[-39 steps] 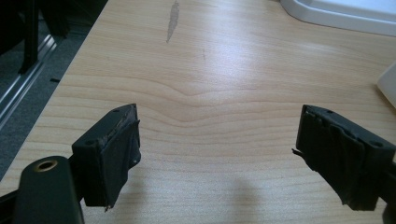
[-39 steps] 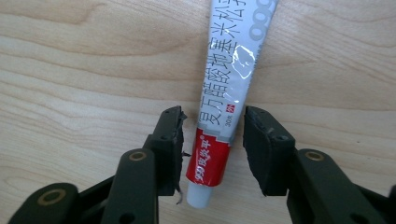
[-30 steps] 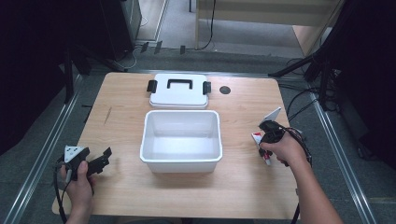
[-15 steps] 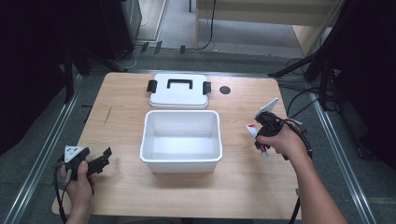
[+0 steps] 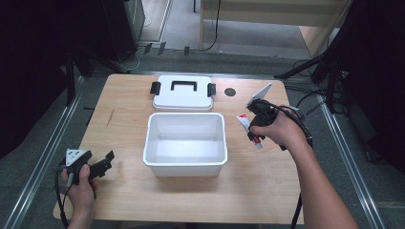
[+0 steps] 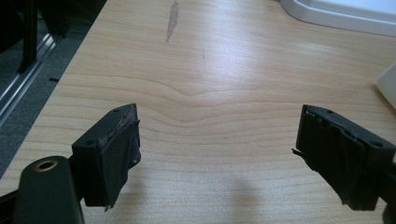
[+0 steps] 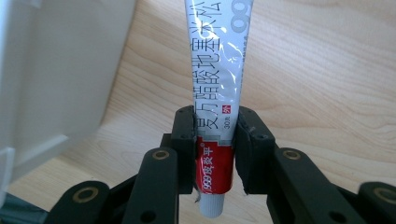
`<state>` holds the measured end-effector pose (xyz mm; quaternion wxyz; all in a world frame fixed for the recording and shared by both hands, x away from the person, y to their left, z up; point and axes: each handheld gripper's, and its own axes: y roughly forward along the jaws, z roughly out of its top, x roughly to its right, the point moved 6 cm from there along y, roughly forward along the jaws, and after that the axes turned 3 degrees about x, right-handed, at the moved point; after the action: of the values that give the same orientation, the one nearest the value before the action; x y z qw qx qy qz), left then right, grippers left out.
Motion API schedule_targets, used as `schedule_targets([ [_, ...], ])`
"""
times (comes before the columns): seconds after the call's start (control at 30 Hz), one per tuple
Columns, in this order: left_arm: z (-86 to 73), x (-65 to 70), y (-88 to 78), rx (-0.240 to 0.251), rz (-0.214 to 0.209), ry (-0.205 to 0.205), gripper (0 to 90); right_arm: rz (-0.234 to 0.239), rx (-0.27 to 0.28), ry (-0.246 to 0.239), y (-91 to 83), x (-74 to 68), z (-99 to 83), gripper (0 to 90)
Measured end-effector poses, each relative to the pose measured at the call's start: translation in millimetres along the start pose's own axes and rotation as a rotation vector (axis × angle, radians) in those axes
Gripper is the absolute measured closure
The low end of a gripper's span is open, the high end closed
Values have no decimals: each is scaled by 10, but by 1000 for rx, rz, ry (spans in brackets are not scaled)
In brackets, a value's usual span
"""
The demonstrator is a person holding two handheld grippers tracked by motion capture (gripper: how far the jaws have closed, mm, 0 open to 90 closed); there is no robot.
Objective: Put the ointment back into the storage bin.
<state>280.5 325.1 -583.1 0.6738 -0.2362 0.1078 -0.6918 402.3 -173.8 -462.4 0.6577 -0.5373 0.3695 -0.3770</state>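
Note:
My right gripper [image 5: 253, 128] is shut on a white and red ointment tube [image 5: 245, 122], held above the table just right of the open white bin [image 5: 185, 164]. In the right gripper view the jaws [image 7: 215, 140] pinch the tube [image 7: 219, 70] near its capped end, and the printed body points away over the wood. The bin wall [image 7: 51, 70] is close on the left there. My left gripper [image 5: 102, 164] rests at the table's near left corner, open with nothing in it. Bare wood lies between its jaws [image 6: 219, 158].
The bin's white lid [image 5: 183, 92], with a black handle and clips, lies flat behind the bin. A small dark round spot [image 5: 230, 92] marks the table to its right. The lid's edge [image 6: 345, 11] and a bin corner [image 6: 387, 84] appear in the left gripper view.
My right gripper has carried the tube up and to the left, closer to the bin. The left gripper has stayed still.

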Motion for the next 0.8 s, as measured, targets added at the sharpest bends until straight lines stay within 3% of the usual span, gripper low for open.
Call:
schedule_targets([
  [0.43, 0, 2, 2, -4, -2, 5, 144, 9, 32, -57, -294, -288, 241, 724],
  [0.8, 0, 1, 5, -6, -3, 4, 145, 19, 41, -112, -383, -552, 382, 724],
])
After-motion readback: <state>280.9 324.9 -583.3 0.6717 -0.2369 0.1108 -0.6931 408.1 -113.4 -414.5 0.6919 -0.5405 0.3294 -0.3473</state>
